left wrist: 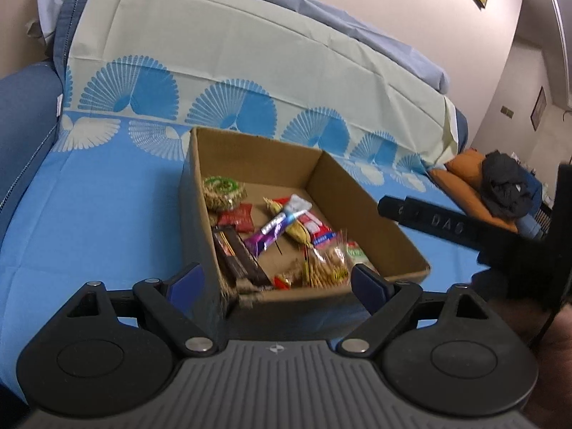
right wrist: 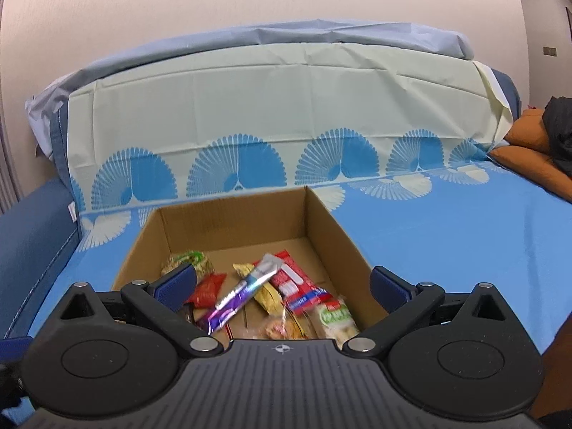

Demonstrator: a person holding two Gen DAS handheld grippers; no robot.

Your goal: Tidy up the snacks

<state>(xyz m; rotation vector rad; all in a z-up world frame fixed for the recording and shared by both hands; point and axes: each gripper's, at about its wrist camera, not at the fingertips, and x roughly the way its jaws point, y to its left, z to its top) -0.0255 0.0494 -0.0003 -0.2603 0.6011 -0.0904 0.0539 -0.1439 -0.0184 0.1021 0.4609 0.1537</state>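
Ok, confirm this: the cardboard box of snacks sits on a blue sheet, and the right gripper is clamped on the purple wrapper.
Wrong on the grip. The right gripper stands open and empty above the purple wrapper, as the right wrist view shows. The cardboard box does sit on the blue sheet.

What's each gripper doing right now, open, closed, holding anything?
Left gripper: open, holding nothing, by the cardboard box.
Right gripper: open wide, holding nothing, above the snacks.

Matt brown cardboard box (right wrist: 332, 228) at frame centre; inside, glossy crinkled plastic snack wrappers (right wrist: 246, 293). Smooth creased cloth bedsheet (right wrist: 447, 243) lower right; matt black plastic gripper bodies below.
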